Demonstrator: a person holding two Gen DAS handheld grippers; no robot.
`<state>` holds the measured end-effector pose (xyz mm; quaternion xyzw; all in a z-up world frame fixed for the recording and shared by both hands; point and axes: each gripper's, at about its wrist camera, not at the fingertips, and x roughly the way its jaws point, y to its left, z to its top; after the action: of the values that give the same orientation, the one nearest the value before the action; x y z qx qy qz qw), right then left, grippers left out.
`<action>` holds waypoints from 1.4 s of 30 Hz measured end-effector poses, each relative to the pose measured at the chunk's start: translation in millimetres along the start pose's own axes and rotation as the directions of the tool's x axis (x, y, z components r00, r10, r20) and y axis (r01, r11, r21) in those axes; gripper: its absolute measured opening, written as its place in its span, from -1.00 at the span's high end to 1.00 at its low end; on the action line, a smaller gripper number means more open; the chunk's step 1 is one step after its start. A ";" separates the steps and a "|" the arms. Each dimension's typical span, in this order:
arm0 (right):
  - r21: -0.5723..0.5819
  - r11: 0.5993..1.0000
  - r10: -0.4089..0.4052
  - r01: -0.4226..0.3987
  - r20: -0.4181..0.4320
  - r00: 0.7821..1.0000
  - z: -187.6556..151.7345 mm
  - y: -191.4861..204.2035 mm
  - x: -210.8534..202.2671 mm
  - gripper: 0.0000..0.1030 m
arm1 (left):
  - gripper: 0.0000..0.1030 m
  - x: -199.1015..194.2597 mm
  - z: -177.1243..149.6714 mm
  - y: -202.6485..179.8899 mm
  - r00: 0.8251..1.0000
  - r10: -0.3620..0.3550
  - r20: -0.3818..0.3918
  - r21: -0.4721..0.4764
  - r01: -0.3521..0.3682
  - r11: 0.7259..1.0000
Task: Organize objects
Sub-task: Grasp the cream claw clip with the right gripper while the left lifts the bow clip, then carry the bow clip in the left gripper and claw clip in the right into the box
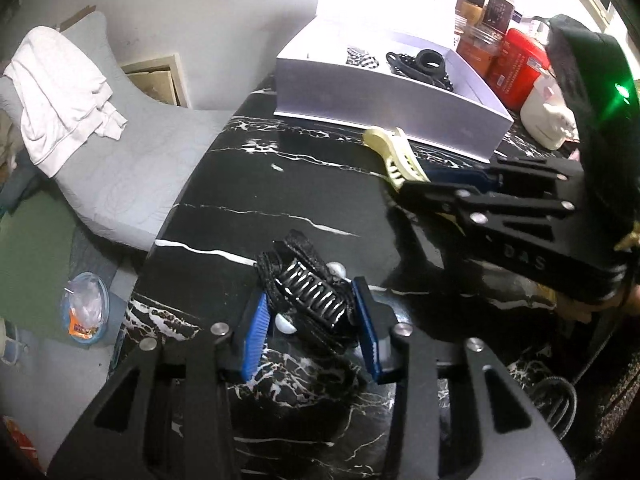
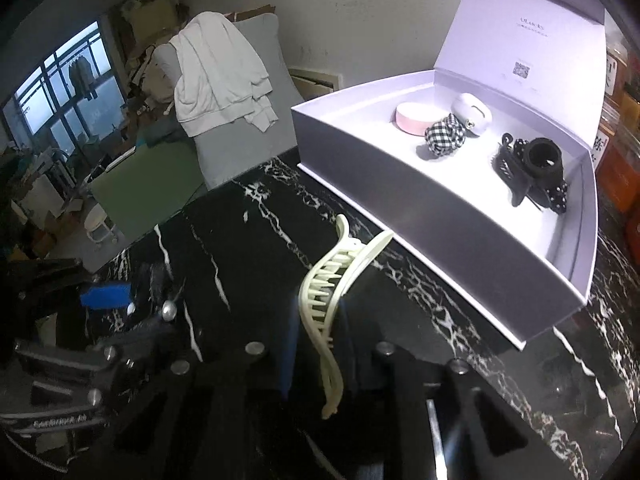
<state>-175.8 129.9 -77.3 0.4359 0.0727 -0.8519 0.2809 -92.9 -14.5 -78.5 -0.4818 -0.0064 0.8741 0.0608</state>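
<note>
Cream hair clip (image 2: 324,300) sits pinched between the closed fingers of the right gripper (image 2: 320,344), its toothed half sticking out ahead of the fingertips and its curved tail running back between them. Just ahead of that claw and to its right stands the open white box (image 2: 440,216), lid raised, on the black marble table (image 2: 240,240). Inside the box, well ahead of the claw, lie a pink round case (image 2: 412,118), a checkered scrunchie (image 2: 444,136), a white earbud case (image 2: 472,114) and a black hair clip (image 2: 528,168) with a black ring resting on it.

Off to the right claw's left, the left gripper (image 1: 316,312) points steeply down at the table. Its blue pads (image 1: 256,332) stand either side of a black clip with a metal spring (image 1: 312,292), and the pads appear to press on it, though the dark tangle of black parts makes the contact hard to confirm. Two small white beads show on that clip, one beside each pad. From the left wrist view, the right gripper comes in from the right, ahead of the left claw, with the cream clip poking out of its tip toward the box's near wall.

Beyond the table's left edge, behind both claws' reach, a grey chair (image 2: 240,120) carries a draped white cloth (image 2: 216,72). Red jars (image 1: 516,64) crowd the box's far right side.
</note>
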 end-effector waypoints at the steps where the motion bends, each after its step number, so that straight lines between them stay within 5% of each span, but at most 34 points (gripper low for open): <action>1: 0.003 1.000 0.000 0.000 -0.002 1.000 -1.4 0.0 -1.4 0.61 | 0.27 0.3 0.5 0.0 1.000 0.001 -0.002 -0.003 -0.001 1.000; 21: 0.003 1.000 -0.006 0.006 0.005 1.000 -29.9 9.5 -50.2 0.62 | 0.27 -11.0 2.2 -11.6 1.000 0.013 0.004 0.025 -0.013 1.000; 42: 0.036 0.997 -0.069 0.067 0.075 0.995 -46.3 -2.9 -111.4 0.62 | 0.27 -24.9 28.5 -73.9 0.998 -0.039 0.048 0.208 0.028 0.978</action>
<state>-93.3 195.6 -18.5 0.4050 0.0626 -0.8781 0.2471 -96.4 57.3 -37.1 -0.4498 0.0749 0.8812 0.1251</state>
